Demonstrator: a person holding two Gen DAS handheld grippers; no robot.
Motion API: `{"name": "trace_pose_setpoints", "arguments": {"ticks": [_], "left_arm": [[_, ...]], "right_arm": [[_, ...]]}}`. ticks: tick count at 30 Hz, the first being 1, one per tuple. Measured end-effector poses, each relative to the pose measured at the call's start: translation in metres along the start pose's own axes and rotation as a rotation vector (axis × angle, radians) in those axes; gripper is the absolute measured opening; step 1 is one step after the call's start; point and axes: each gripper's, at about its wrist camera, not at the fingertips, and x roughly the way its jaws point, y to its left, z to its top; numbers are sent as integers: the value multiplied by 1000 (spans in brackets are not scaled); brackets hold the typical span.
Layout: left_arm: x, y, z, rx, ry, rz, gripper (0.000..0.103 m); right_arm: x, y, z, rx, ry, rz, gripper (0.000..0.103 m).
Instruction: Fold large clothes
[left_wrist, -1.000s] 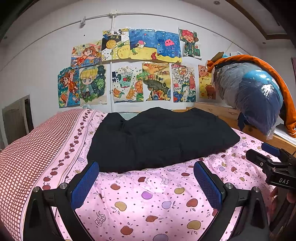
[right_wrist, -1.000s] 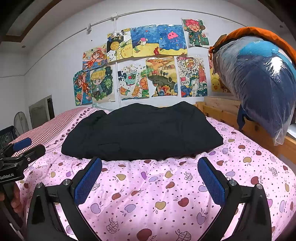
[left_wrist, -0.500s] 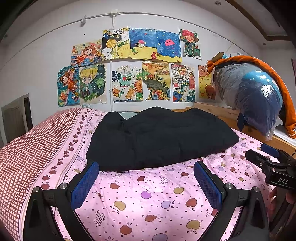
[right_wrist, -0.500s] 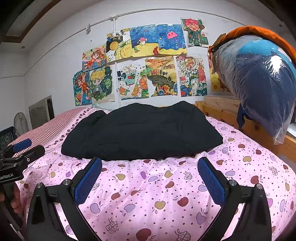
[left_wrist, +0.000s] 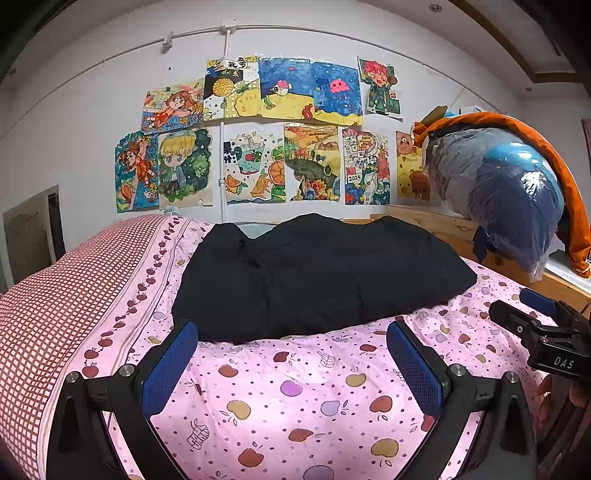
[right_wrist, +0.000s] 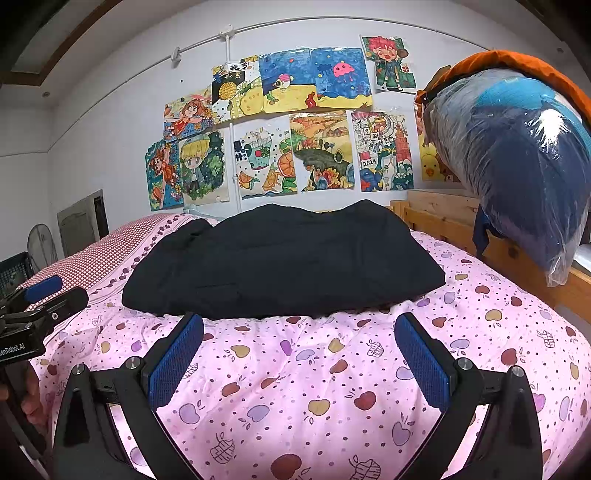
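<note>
- Over the last second we see almost no change: the left tongs (left_wrist: 291, 360) and the right tongs (right_wrist: 299, 349) have held their places above the pink fruit-print quilt (left_wrist: 295, 391), with only a faint drift of view, and the black garment (left_wrist: 314, 280) has kept its shape and position.
- Both tongs are released, jaws spread wide with bare quilt between the blue pads (right_wrist: 177, 354); neither grips anything.
- The black garment lies ahead of both tongs, its near hem just beyond the fingertips, as a compact, thick, roughly rectangular bundle on the quilt. In the right view (right_wrist: 284, 262) it looks layered.
- For the task, we judge this stillness fits two stages: a garment bunched and waiting to be folded, or one already folded with the tongs drawn back. The pictures do not settle which.
- Writing we can read: "DAS" on the right tongs' body as seen from the left view (left_wrist: 563, 362); "enRobot.AI", cut off at the frame edge, on the left tongs' body in the right view (right_wrist: 13, 349); "2024" on one wall drawing (left_wrist: 354, 178).
- The characters on the topmost drawing (left_wrist: 236, 64) are too small for us to read.
</note>
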Motion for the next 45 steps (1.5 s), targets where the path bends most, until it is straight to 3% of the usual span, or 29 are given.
{"name": "trace_pose_setpoints", "arguments": {"ticks": [27, 38, 45], "left_arm": [[0, -2, 0, -3, 0, 3, 103], [4, -10, -2, -43, 19, -28, 103], [8, -19, -8, -15, 42, 23, 103]], "right_arm": [[2, -1, -5, 7, 6, 2, 102], [1, 0, -4, 9, 6, 1, 101], [2, 1, -6, 7, 7, 0, 102]]}}
